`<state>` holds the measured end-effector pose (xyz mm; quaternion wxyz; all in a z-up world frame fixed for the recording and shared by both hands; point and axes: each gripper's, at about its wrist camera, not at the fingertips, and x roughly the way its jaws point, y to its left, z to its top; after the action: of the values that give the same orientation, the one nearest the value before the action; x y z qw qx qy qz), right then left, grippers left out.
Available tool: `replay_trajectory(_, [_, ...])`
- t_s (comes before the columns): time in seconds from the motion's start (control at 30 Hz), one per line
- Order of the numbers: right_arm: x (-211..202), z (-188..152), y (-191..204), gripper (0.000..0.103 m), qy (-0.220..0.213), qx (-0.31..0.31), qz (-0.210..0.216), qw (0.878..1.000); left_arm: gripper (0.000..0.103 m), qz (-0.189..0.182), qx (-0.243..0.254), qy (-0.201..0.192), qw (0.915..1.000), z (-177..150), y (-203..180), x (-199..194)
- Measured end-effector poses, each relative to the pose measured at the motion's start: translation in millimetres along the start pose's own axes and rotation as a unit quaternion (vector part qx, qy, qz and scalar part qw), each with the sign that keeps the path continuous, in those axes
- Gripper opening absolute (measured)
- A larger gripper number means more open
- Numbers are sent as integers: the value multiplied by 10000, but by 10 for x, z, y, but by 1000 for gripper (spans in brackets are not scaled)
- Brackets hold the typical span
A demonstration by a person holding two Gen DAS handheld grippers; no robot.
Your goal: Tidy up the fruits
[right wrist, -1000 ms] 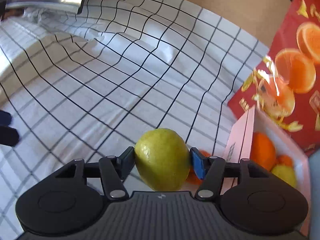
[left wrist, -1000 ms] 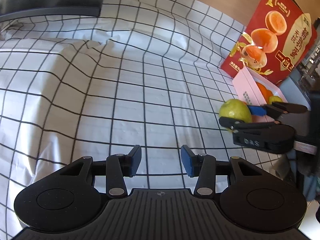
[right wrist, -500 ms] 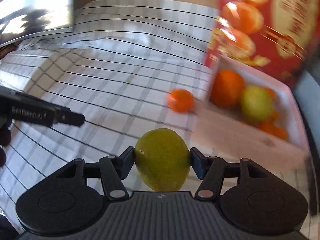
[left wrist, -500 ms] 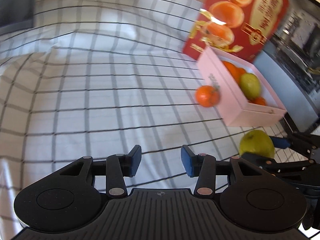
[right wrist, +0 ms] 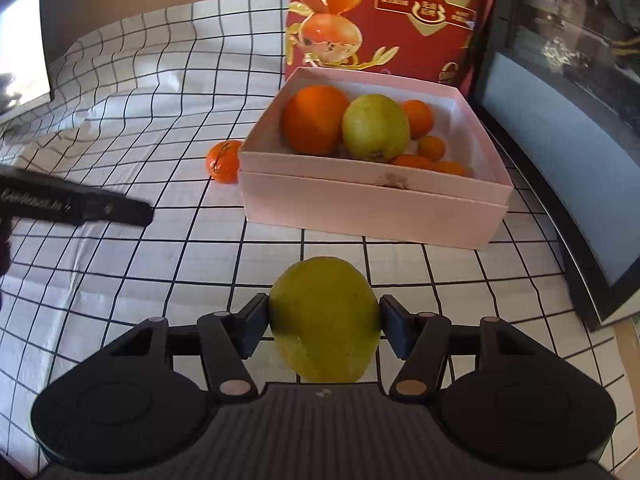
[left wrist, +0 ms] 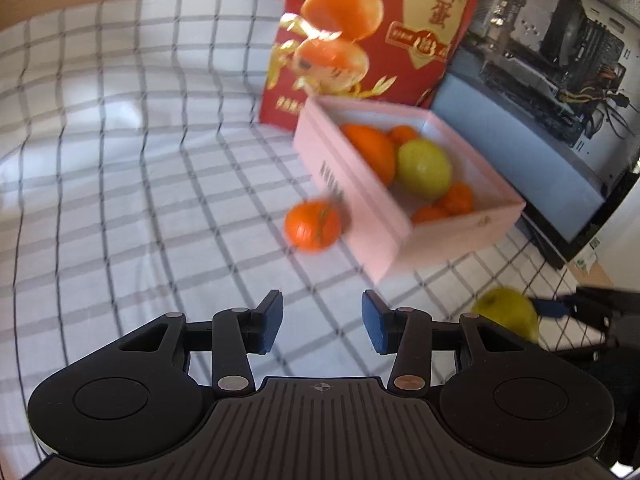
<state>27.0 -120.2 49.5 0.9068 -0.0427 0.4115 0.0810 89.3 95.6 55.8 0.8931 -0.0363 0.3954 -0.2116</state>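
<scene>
My right gripper (right wrist: 324,322) is shut on a green pear (right wrist: 324,320) and holds it in front of the pink box (right wrist: 372,204). The held pear also shows in the left wrist view (left wrist: 506,314). The box (left wrist: 384,232) holds a large orange (right wrist: 314,124), a second green pear (right wrist: 376,128) and several small mandarins. A loose mandarin (right wrist: 224,161) lies on the cloth against the box's left side; it also shows in the left wrist view (left wrist: 313,226). My left gripper (left wrist: 322,320) is open and empty, short of that mandarin.
A red printed bag (right wrist: 384,16) stands behind the box. A dark computer case (left wrist: 552,80) and a grey panel (right wrist: 560,160) close off the right side. A checked white cloth (right wrist: 132,128) covers the table. A dark screen (right wrist: 24,40) stands at far left.
Both grippers have swung right, bringing the box and the loose mandarin to the middle of both views. The right gripper still holds the pear; the left stays open.
</scene>
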Motion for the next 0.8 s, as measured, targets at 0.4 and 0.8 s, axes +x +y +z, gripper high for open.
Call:
replay_trajectory(0.4, [-34,-121,-31,65,129,99,-58,9999,48,-53,944,351,9949,500,69,651])
replay_trajectory(0.8, [19,-292,60,75,182,289,-157,9993,51,-1,792,590,9951,427,39,749])
